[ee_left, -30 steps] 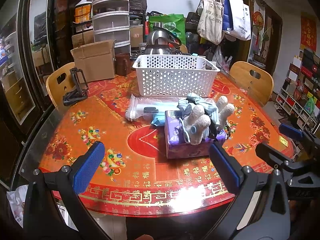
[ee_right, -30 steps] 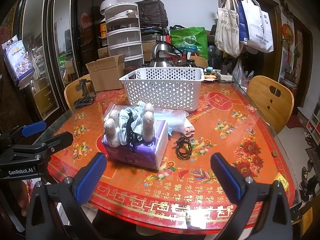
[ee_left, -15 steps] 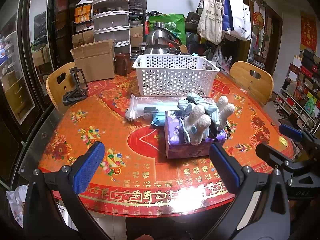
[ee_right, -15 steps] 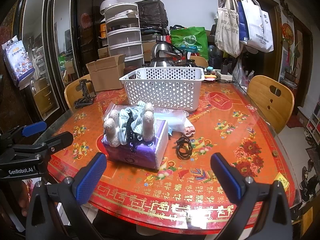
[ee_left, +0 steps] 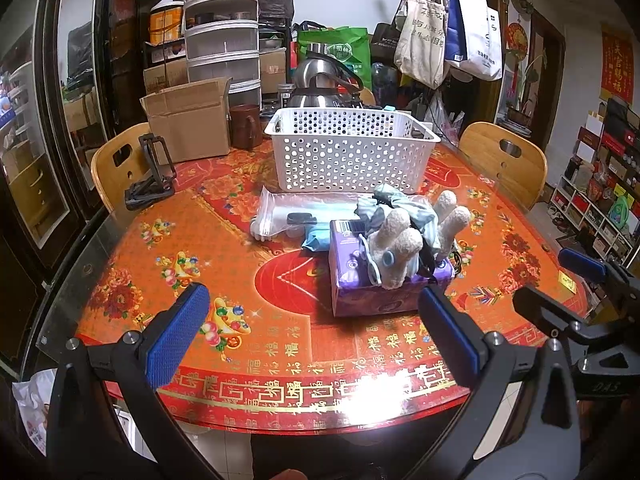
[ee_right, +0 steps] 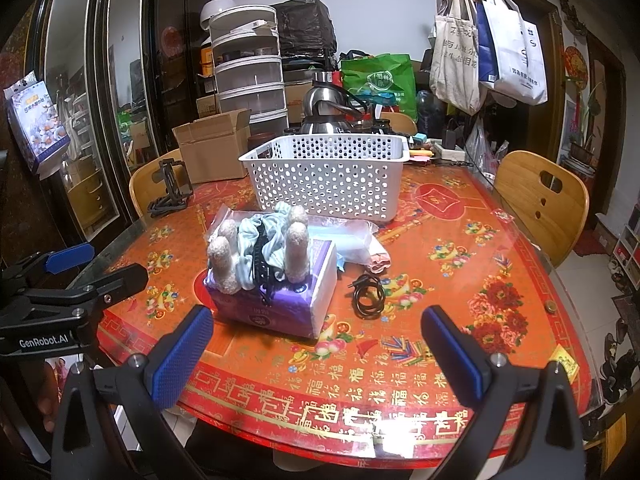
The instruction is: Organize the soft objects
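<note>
A purple tissue pack [ee_left: 376, 292] [ee_right: 276, 300] lies mid-table with fuzzy white rolled socks [ee_left: 396, 248] [ee_right: 297, 246] and a light blue cloth [ee_left: 384, 204] [ee_right: 256, 240] piled on it. Behind it lies a clear plastic bag [ee_left: 296, 210] [ee_right: 352, 236] with blue soft items. A white perforated basket [ee_left: 344, 152] [ee_right: 328, 176] stands further back. My left gripper [ee_left: 316, 336] hovers open at the near table edge, nothing between its fingers. My right gripper [ee_right: 320, 348] is open too, short of the pack.
A black coiled cable [ee_right: 368, 294] lies right of the pack. A black folding stand [ee_left: 152, 176], a cardboard box [ee_left: 188, 120], a kettle [ee_left: 320, 80] and wooden chairs [ee_right: 540, 204] ring the round red table [ee_left: 200, 272]. Bags hang at the back right.
</note>
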